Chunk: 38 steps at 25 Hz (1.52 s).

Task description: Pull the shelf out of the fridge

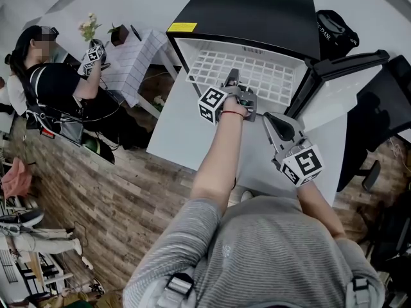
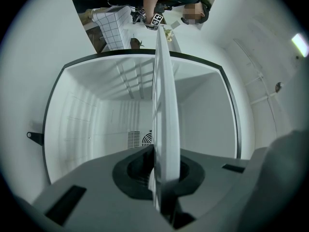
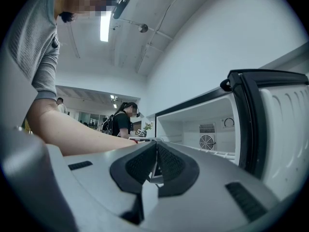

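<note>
The left claw (image 1: 232,76) is clenched on the front edge of the shelf (image 1: 257,69), which looks only slightly drawn from the open fridge (image 1: 257,18) with most of it inside, so nearly the whole pull is left, while the right claw (image 1: 268,117) hangs closed and empty over the worktop (image 1: 173,140).

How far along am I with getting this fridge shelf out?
Done: the fridge door is open. In hand: the left claw is clamped on the shelf at its front edge, and it looks partly slid out; the right claw is shut, empty. Left: draw it fully clear of the fridge.
</note>
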Motion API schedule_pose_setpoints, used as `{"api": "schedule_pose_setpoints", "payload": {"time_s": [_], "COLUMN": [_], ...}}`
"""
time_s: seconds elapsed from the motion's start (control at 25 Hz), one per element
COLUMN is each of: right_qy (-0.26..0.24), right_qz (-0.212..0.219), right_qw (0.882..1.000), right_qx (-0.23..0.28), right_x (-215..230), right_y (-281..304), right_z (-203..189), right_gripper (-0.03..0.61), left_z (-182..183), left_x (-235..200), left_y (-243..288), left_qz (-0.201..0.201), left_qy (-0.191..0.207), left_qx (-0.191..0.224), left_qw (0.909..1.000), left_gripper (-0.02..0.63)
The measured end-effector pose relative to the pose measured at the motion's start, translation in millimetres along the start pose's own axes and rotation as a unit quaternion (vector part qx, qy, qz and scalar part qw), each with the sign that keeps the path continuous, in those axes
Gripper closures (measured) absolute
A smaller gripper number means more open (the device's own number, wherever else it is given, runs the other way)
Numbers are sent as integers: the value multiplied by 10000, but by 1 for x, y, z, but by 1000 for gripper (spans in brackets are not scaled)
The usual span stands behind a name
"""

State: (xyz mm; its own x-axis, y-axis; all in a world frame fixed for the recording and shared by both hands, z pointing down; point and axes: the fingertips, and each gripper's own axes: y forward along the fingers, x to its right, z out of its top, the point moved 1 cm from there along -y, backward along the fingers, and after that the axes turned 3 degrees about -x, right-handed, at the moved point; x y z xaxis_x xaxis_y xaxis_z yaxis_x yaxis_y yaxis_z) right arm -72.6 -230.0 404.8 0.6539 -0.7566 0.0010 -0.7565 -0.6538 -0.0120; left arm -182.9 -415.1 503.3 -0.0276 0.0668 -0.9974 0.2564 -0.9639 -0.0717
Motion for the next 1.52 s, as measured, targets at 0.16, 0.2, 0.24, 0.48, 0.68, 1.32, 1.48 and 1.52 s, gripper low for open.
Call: {"api": "schedule_pose_setpoints", "payload": {"time_s": [0.16,0.2,0.24,0.48,0.68,1.32,1.48,1.52], "right_qy": [7,5,4,-10,-38,5,64,99], "right_qz": [9,20,33,89,100,214,309,333], "right_qw": [10000,10000,10000,10000,9999,9998,9993,9991], "right_qx": [1,6,11,18,15,-64,-192,-234], "right_x": [1,0,0,-8,-12,-22,-30,-32], "right_y": [0,1,2,-1,-7,-17,-22,-23], "right_z": [1,1,1,0,0,-11,-30,-37], "right_gripper": [565,565,565,565,565,566,565,565], "left_z": [-1,-1,-1,-1,-2,-2,-1,-1], "left_x": [1,2,2,1,2,4,4,4], "left_y": [-9,-10,-12,-21,-28,-40,-40,-40], "left_qz": [-65,-71,-72,-62,-79,-23,-24,-26], "left_qy": [-1,-3,-5,-11,-16,-28,-35,-40], "left_qx": [12,13,18,38,73,156,177,178], "left_qw": [10000,10000,10000,10000,9999,9999,9998,9998], "left_gripper": [580,580,580,580,580,580,580,580]}}
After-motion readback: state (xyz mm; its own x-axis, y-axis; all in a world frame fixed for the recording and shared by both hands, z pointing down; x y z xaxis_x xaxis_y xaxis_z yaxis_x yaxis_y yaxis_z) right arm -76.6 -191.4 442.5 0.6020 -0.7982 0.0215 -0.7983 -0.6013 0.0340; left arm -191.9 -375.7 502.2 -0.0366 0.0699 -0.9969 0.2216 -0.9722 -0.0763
